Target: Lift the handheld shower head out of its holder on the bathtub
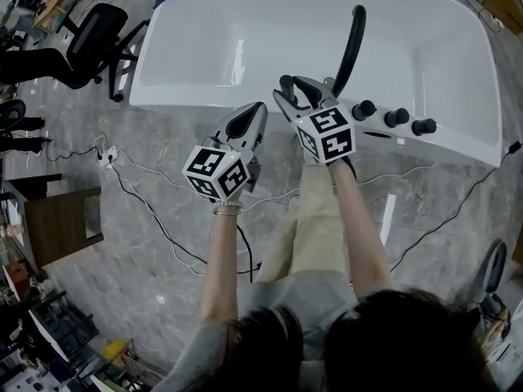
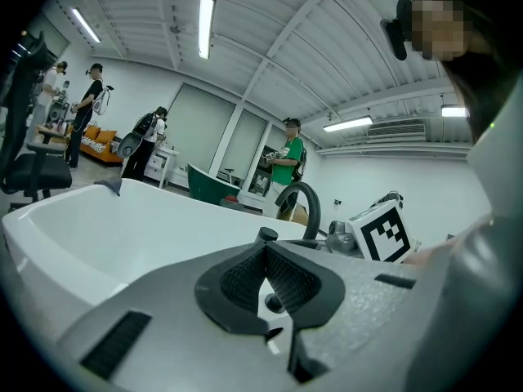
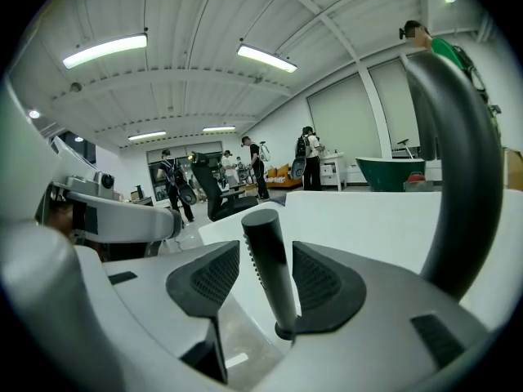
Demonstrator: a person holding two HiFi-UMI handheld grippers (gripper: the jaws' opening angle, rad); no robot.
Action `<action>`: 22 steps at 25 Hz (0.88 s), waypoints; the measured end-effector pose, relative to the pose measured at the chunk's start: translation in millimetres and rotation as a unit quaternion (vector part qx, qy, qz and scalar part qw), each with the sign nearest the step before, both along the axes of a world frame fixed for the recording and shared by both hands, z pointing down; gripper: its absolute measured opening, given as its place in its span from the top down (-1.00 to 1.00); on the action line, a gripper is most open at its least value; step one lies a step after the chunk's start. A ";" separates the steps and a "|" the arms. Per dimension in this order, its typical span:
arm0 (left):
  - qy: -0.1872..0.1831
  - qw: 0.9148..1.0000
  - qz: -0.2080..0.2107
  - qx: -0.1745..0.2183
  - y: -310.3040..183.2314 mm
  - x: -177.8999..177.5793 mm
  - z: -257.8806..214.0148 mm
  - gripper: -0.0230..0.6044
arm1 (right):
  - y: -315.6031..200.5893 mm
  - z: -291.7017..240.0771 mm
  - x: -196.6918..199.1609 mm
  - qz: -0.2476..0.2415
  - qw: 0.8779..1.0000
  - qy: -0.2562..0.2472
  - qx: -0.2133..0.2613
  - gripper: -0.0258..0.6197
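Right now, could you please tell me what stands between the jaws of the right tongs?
The black shower head stands upright between the open jaws of the right tongs, seemingly untouched; the right gripper view shows it.

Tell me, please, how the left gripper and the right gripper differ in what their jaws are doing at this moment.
The left gripper's jaws stand together, while the right gripper's jaws stand apart. Nothing sits between the left gripper's jaws, whereas the black shower head stands upright between the right gripper's jaws, apparently not yet gripped. Both grippers are grey and point toward the white bathtub.
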State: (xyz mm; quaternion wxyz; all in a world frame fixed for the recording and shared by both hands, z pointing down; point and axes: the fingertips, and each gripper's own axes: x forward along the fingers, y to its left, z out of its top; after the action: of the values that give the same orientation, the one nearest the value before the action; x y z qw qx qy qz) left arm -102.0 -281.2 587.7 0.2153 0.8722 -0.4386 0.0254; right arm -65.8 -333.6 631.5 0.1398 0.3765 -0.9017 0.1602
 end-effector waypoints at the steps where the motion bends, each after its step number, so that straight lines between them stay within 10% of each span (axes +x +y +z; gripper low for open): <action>1: 0.000 1.000 -0.001 -0.002 -1.4 -0.3 2.6 0.91 | -2.1 3.0 -0.4 0.002 1.000 -0.001 -0.002 0.37; 22: -0.003 0.999 -0.017 -0.034 -10.3 0.3 55.8 0.91 | -15.1 68.1 -8.3 -0.012 0.999 0.049 -0.019 0.45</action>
State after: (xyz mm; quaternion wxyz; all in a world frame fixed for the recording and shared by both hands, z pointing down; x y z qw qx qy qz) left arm -101.7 -291.5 643.5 0.2441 0.8569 -0.4524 0.0390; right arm -74.1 -348.7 699.6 0.1929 0.3701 -0.8950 0.1574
